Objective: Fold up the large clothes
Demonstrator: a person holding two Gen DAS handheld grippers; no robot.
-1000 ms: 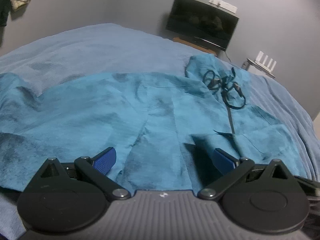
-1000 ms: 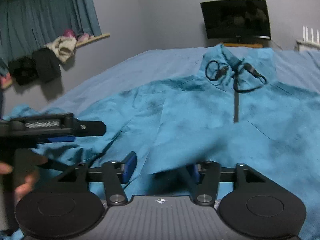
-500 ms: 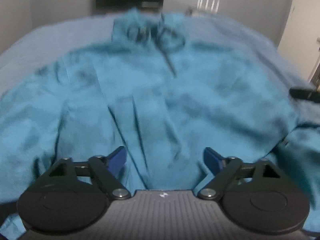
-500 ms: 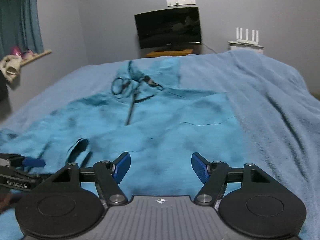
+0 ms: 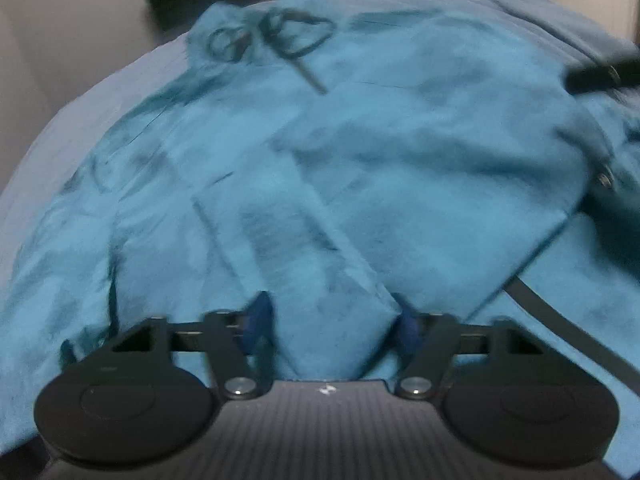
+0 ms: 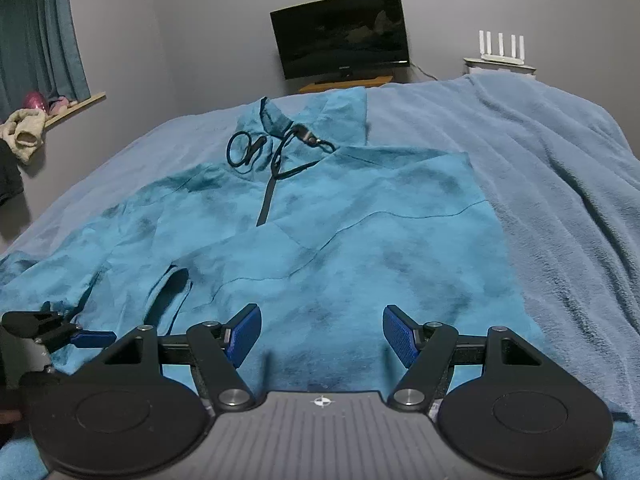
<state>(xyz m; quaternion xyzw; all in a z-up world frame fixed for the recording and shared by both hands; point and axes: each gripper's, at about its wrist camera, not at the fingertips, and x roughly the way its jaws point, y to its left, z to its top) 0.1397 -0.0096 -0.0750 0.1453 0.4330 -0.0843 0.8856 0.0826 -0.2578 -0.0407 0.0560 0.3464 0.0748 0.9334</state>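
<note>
1. Lying spread on the bed with a light blue fleece blanket point(image 6: 560, 168), the large teal fleece pullover with a short dark zipper point(image 6: 360, 240) has its collar toward the far wall and its front side up. The dark drawstring loops point(image 6: 244, 152) rest at the collar.

2. The pullover's right side appears already folded inward: in the right wrist view its edge there runs straight, and a sleeve cuff point(image 6: 172, 292) lies across the lower front.

3. The right gripper point(image 6: 320, 334) hovers over the lower part of the pullover. Its jaws stand wide apart and nothing is between them.

4. The left gripper point(image 5: 332, 320) is low at the left part of the garment. A raised ridge of the teal fabric sits between its blue pads point(image 5: 258, 322). The jaws are still partly apart, and the picture is blurred, so I cannot tell whether they already pinch the cloth.

5. My judgement: the step in hand is the fold of the left side, and the task is perhaps at its middle.

6. The next move calls for a firm pinch on the left edge or sleeve, then a carry across toward the zipper line, so that the left fold mirrors the right one. The free right gripper could press the body flat, because soft fleece may drag and wrinkle.
</note>
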